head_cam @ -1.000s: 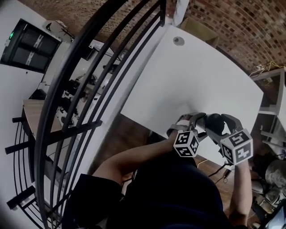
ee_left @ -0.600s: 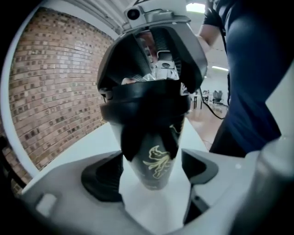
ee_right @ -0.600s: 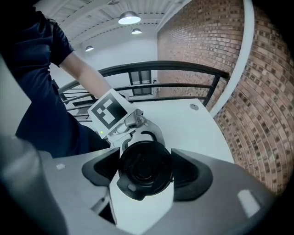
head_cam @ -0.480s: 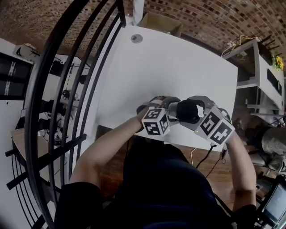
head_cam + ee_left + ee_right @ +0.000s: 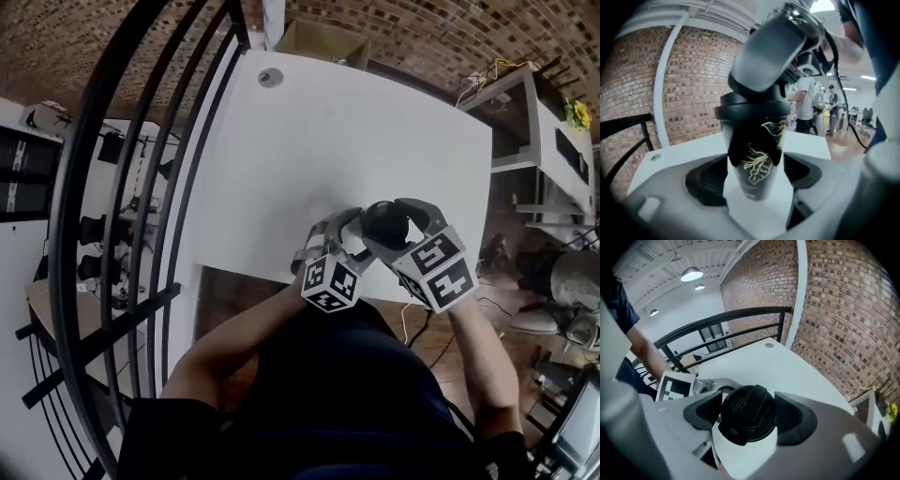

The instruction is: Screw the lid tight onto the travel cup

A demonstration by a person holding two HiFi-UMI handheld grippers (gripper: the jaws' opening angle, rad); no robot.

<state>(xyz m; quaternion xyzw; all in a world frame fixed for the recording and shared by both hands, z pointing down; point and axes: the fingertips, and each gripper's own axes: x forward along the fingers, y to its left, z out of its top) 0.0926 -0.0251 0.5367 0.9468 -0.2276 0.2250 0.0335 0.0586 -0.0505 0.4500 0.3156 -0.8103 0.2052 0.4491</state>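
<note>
The left hand-held gripper [image 5: 754,180] was clamped on the body of the travel cup [image 5: 754,154], a pad pressed to each side of the black, leaf-printed wall. The right hand-held gripper [image 5: 749,417] gripped the lid [image 5: 746,411] from above, jaws on opposite sides of its rim. The cup sat close to the near edge of the white bench [image 5: 356,131], towards its right corner. To tighten well, the lid probably needed to sit level on the mouth. The right gripper should twist about the cup's axis while the left stopped the body from spinning. A tilted start risked crossing the thread.
</note>
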